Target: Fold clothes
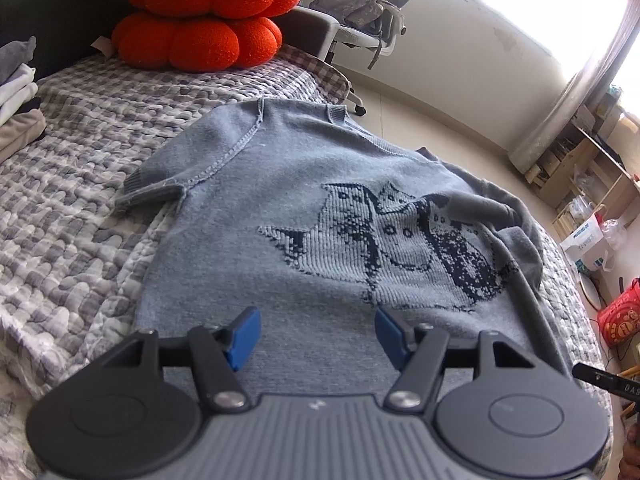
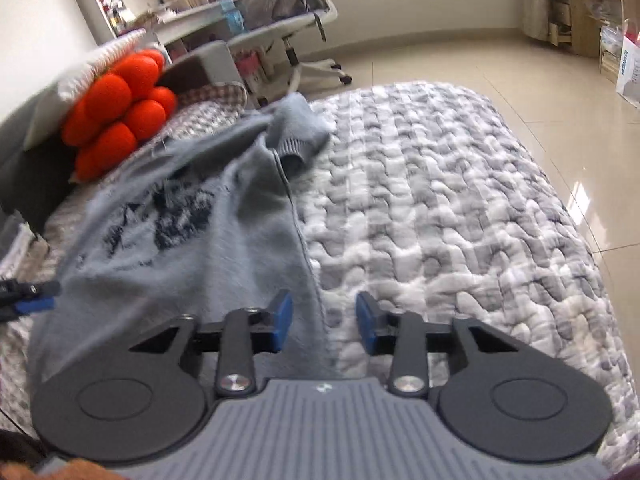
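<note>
- My left gripper [image 1: 316, 338] open, over sweater [image 1: 280, 216] hem.
- My right gripper [image 2: 323, 323] open, straddling sweater's [image 2: 192, 240] side edge.
- Sweater flat on bed [image 1: 72, 208], far sleeve [image 2: 298, 136] bunched.

Sweater [image 1: 280, 184]: blue-grey, dark navy knitted cat motif. Quilt [image 2: 440, 200]: grey-and-white mottled. Cushions [image 1: 200, 16]: orange-red. Gripper pads [image 1: 242, 338]: blue.
</note>
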Motion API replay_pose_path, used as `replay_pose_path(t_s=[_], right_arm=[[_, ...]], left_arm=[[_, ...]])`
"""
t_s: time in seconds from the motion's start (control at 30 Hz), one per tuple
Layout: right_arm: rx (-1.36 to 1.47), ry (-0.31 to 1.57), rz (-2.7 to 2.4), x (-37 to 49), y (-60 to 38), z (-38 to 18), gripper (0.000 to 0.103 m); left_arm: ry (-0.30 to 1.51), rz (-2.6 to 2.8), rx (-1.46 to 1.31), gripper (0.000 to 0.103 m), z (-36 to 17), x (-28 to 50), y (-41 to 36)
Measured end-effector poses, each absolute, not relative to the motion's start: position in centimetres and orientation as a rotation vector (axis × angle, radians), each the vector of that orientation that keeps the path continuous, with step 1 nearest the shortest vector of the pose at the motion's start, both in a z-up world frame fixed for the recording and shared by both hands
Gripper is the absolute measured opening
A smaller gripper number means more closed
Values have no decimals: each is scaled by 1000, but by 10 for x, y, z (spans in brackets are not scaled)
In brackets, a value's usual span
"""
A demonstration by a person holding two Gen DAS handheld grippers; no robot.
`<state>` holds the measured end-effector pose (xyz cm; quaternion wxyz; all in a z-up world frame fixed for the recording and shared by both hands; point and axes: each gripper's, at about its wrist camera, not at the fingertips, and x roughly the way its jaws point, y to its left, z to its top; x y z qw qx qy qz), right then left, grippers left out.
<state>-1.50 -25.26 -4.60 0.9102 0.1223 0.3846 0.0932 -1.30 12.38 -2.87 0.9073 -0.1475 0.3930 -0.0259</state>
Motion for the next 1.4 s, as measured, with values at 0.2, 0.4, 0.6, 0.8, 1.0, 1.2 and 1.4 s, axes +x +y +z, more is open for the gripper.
replay_pose_path(t_s=[0.2,0.4,0.6,0.8,1.0,1.2,1.4], right_arm=[[182,778,194,-23,-249,-45,1],[184,724,88,-33,-263,-36,1],[140,777,-22,-29,-275,-46,0],[249,754,-2,-27,-288,-46,14],[321,740,47,-26,-288,-42,53],[260,760,130,-29,-269,-41,53],[163,792,147,-30,-255,-45,23]], left_arm=[[823,-45,-285,65,-31,-12,122],[827,-50,-293,65,-31,-14,127],[842,-45,-300,65,-32,-13,132],[844,-46,-311,65,-32,-15,137],[846,-43,-315,66,-32,-15,139],[851,-39,-315,66,-33,-13,140],[853,-39,-304,67,-33,-13,139]])
